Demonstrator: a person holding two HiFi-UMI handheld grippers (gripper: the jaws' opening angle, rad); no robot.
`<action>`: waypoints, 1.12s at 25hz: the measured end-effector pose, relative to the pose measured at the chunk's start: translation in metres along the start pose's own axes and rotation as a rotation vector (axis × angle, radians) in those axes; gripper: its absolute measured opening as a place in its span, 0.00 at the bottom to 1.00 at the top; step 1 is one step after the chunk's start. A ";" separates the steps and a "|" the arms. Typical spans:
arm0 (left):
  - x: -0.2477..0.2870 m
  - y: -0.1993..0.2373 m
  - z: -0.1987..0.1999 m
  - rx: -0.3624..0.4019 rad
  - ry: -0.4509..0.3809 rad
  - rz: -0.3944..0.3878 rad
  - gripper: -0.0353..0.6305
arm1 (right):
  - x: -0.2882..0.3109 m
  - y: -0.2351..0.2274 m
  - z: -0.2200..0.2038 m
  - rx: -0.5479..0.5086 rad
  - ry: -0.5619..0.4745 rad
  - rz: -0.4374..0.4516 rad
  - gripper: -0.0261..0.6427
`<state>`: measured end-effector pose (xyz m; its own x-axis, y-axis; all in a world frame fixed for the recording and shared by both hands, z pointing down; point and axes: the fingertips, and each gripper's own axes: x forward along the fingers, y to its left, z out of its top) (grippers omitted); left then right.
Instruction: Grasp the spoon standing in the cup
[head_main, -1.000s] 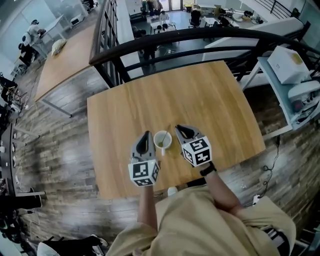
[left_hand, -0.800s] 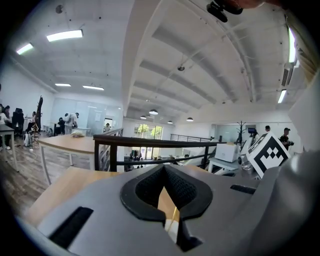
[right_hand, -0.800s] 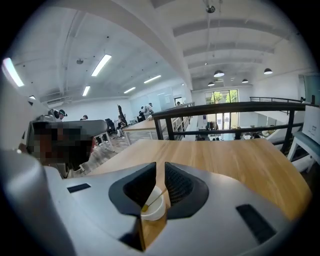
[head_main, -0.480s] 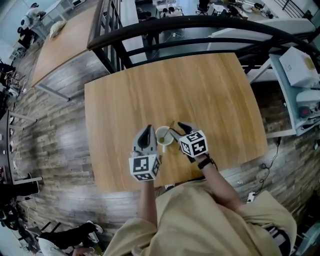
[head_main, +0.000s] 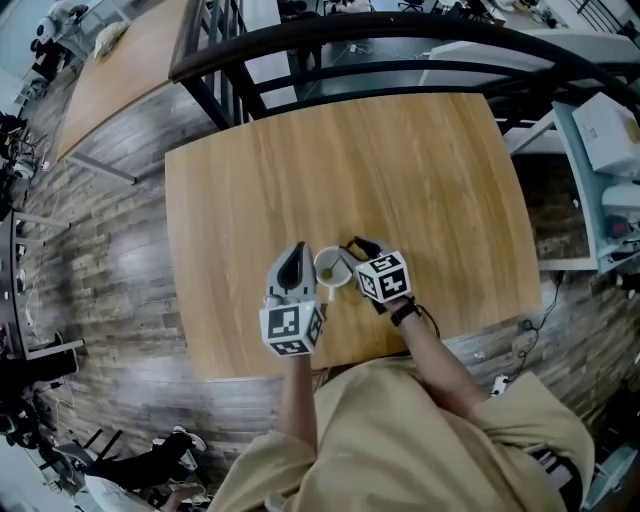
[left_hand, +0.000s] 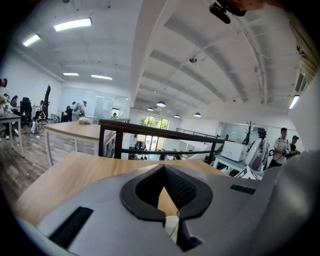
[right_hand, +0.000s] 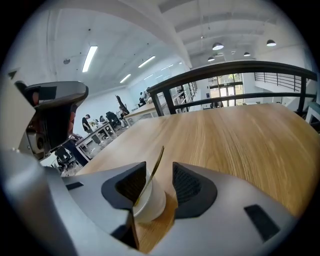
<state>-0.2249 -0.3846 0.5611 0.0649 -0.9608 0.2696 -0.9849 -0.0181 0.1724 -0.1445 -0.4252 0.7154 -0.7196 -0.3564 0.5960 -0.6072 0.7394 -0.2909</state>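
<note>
A small white cup (head_main: 328, 270) stands near the front of the wooden table (head_main: 400, 170), and a gold spoon (head_main: 344, 257) leans in it with its handle up and to the right. My right gripper (head_main: 354, 246) is at the cup's right side. In the right gripper view its jaws (right_hand: 160, 167) stand open, with the spoon handle (right_hand: 156, 161) rising between them untouched and the cup (right_hand: 151, 202) just below. My left gripper (head_main: 296, 252) rests left of the cup, shut and empty (left_hand: 164, 167). A sliver of the white cup (left_hand: 172, 227) shows beneath its jaws.
A black railing (head_main: 400, 40) runs behind the table's far edge. Another wooden table (head_main: 110, 80) stands at the back left. White equipment on a stand (head_main: 610, 130) sits to the right. The table's near edge (head_main: 300, 362) lies close to the person's body.
My right gripper has swung in toward the cup, and its jaws have gone from shut to open around the spoon handle. The left gripper has stayed beside the cup.
</note>
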 end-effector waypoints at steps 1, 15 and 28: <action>0.001 0.001 -0.001 -0.002 0.003 0.000 0.07 | 0.002 -0.001 0.000 0.001 -0.001 -0.003 0.27; -0.004 -0.005 0.001 -0.069 -0.020 -0.042 0.07 | -0.005 0.011 0.003 0.002 -0.056 0.034 0.08; -0.036 -0.013 0.013 -0.038 -0.052 -0.090 0.07 | -0.056 0.026 0.036 -0.029 -0.198 -0.050 0.06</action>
<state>-0.2167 -0.3533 0.5369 0.1437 -0.9687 0.2023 -0.9685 -0.0957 0.2300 -0.1320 -0.4062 0.6476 -0.7427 -0.4961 0.4497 -0.6359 0.7330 -0.2417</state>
